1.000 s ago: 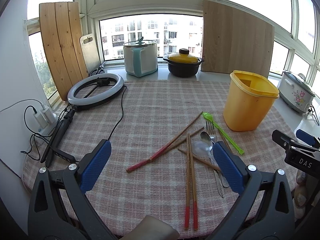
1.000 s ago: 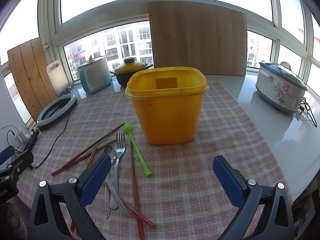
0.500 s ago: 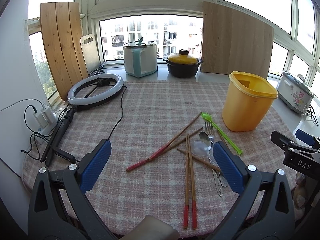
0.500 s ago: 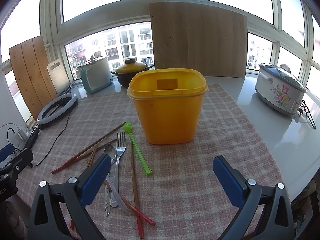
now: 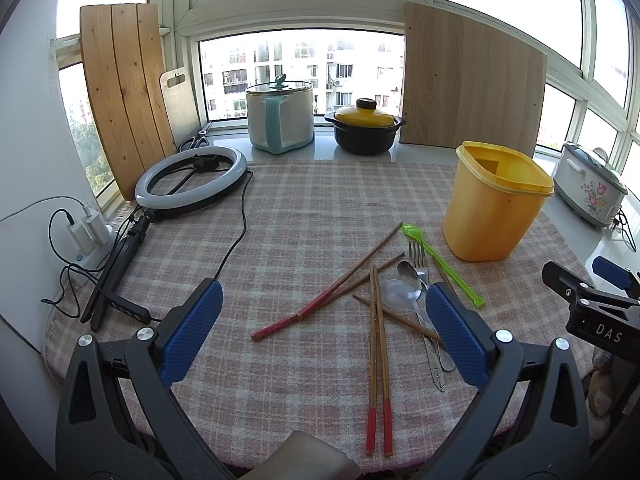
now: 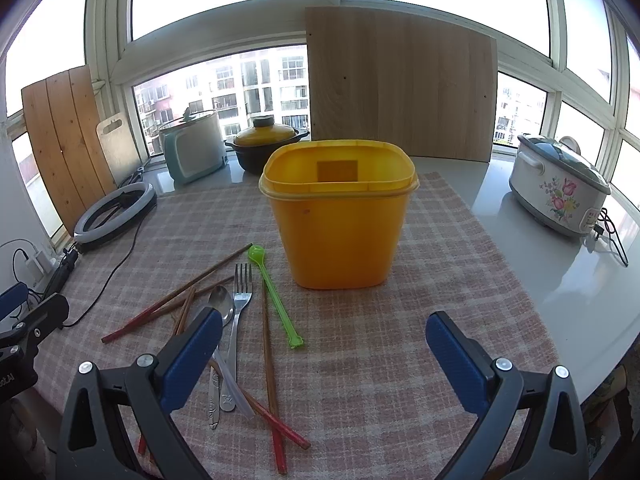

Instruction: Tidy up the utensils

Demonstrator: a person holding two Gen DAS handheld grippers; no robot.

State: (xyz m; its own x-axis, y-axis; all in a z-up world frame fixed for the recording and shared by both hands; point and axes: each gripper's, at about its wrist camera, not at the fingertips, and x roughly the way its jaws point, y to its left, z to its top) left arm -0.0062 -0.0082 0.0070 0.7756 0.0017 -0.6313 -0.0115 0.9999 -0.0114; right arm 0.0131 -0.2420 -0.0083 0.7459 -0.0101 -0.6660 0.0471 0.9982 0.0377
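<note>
A tall yellow container (image 6: pixel 338 216) stands open on the checked cloth; it also shows in the left wrist view (image 5: pixel 494 204). Left of it lies a loose pile of utensils: a green plastic spoon (image 6: pixel 274 292), a steel fork (image 6: pixel 239 312), a steel spoon (image 5: pixel 412 276), a clear spoon (image 5: pixel 398 294) and several red-tipped wooden chopsticks (image 5: pixel 378 356). My left gripper (image 5: pixel 320 328) is open and empty above the near cloth, with the pile by its right finger. My right gripper (image 6: pixel 320 352) is open and empty in front of the container.
A ring light (image 5: pixel 190 180) with cable and a power strip (image 5: pixel 86 232) lie at the left. A white cooker (image 5: pixel 280 114), black pot (image 5: pixel 366 126) and wooden boards (image 5: pixel 474 80) line the windowsill. A flowered slow cooker (image 6: pixel 560 190) sits at the right.
Both grippers have drawn slightly back and the views have shifted a little. Nothing on the table has moved and both grippers stay open.
</note>
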